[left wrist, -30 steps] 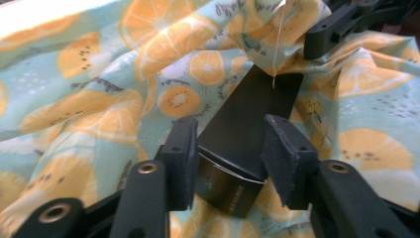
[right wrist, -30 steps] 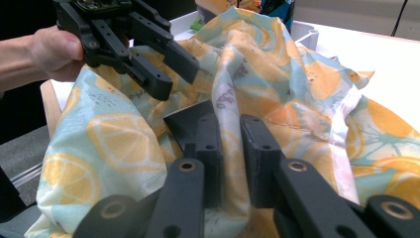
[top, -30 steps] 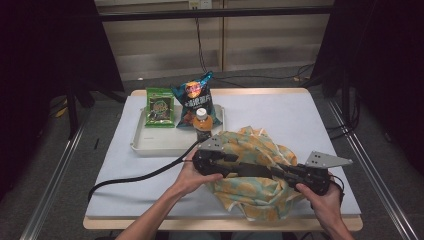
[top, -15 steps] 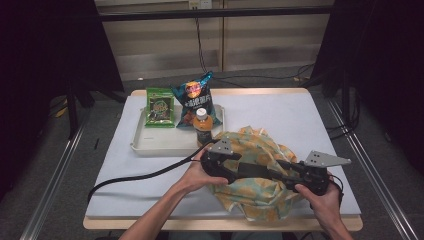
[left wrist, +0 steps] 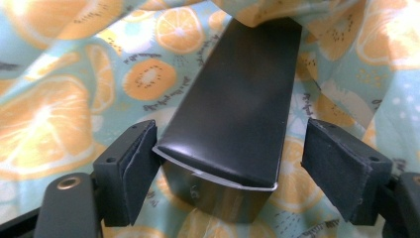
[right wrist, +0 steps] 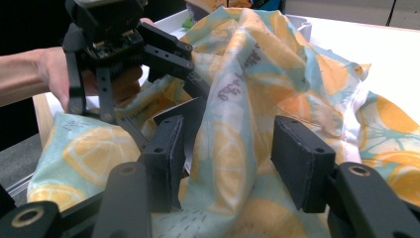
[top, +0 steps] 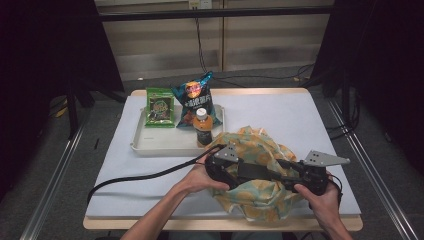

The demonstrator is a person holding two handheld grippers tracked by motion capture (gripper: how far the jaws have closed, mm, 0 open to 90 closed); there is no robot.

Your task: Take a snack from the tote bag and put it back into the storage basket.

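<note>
Midway — a black box lies on the fruit-print cloth at the table's near edge, partly draped. Left gripper straddles the box, jaws spread; right gripper brackets a cloth fold, unclamped. Wrapping remains — the box's far end is hidden.

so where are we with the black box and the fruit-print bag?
Done: the black box lies on the fruit-print bag, fabric draped over its far end. In hand: left gripper open, jaws either side of the box; right gripper open around a fabric fold. Left: snacks and bottle sit in the tray.
</note>
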